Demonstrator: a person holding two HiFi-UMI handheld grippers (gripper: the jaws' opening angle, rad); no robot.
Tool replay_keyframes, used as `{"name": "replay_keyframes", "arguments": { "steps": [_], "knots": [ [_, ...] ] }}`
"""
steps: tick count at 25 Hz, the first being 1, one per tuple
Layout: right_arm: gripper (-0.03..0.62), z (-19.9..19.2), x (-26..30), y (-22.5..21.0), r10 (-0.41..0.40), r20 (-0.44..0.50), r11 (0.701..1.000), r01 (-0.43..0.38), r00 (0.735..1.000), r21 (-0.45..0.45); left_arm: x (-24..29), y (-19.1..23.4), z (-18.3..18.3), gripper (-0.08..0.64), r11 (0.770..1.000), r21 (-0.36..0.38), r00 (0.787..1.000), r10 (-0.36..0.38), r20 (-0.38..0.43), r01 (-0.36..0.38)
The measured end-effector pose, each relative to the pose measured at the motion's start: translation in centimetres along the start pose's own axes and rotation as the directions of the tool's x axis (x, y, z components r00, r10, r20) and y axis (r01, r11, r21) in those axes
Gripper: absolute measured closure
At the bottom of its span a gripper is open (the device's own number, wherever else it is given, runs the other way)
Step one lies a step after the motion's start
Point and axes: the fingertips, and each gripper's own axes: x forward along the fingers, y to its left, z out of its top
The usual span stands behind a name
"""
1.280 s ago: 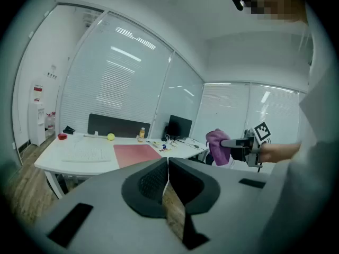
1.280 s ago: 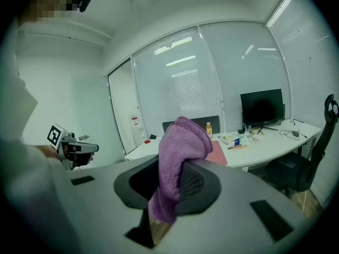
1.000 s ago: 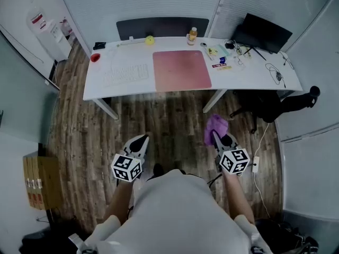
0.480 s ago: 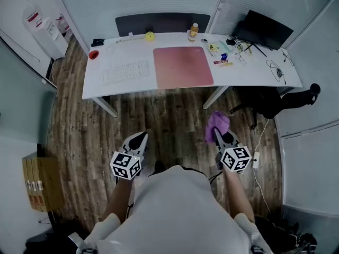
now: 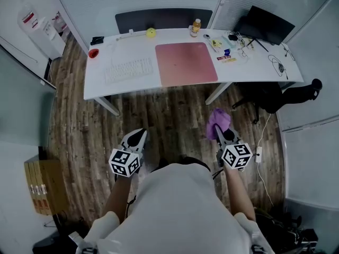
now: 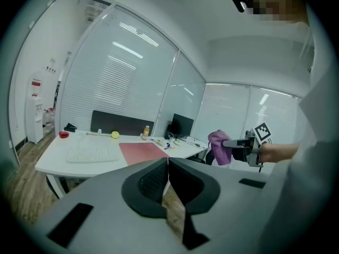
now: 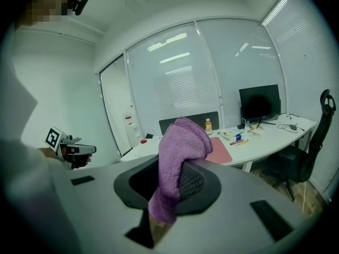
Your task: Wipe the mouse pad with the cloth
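A pink mouse pad point(image 5: 186, 63) lies flat on the white desk point(image 5: 254, 73), well ahead of me; it also shows as the pink mouse pad point(image 6: 142, 151) and mouse pad point(image 7: 218, 149) in the gripper views. My right gripper point(image 5: 220, 130) is shut on a purple cloth point(image 5: 217, 121), which bunches up above the jaws as the cloth point(image 7: 178, 157). My left gripper point(image 5: 139, 137) is shut with nothing in it, jaws touching, left gripper point(image 6: 167, 180). Both grippers hang over the wooden floor, short of the desk.
On the desk are a white keyboard point(image 5: 128, 69), a red cup point(image 5: 94, 53), a yellow ball point(image 5: 151, 33), a bottle point(image 5: 196, 27), small clutter point(image 5: 226, 49) and a black monitor point(image 5: 267, 24). An office chair point(image 5: 278, 99) stands at right, a cardboard box point(image 5: 45, 187) at left.
The desk has shifted slightly up and right in the head view as I move. Both grippers keep their places and the cloth stays held.
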Motion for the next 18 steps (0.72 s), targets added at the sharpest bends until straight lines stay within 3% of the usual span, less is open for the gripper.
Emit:
{"name": "replay_keyframes", "arguments": {
  "steps": [9, 18],
  "knots": [
    [0.509, 0.7, 2.5, 0.2, 0.025, -0.022, 1.0, -0.025, 0.999, -0.008, 0.9, 1.6, 0.4, 0.538, 0.999, -0.031, 1.0, 0.016, 0.006, -0.015],
    [0.509, 1.8, 7.5, -2.4, 0.08, -0.05, 0.997, -0.08, 0.996, 0.002, 4.4, 3.1, 1.3, 0.538, 0.998, -0.026, 0.998, 0.059, -0.01, -0.059]
  ]
}}
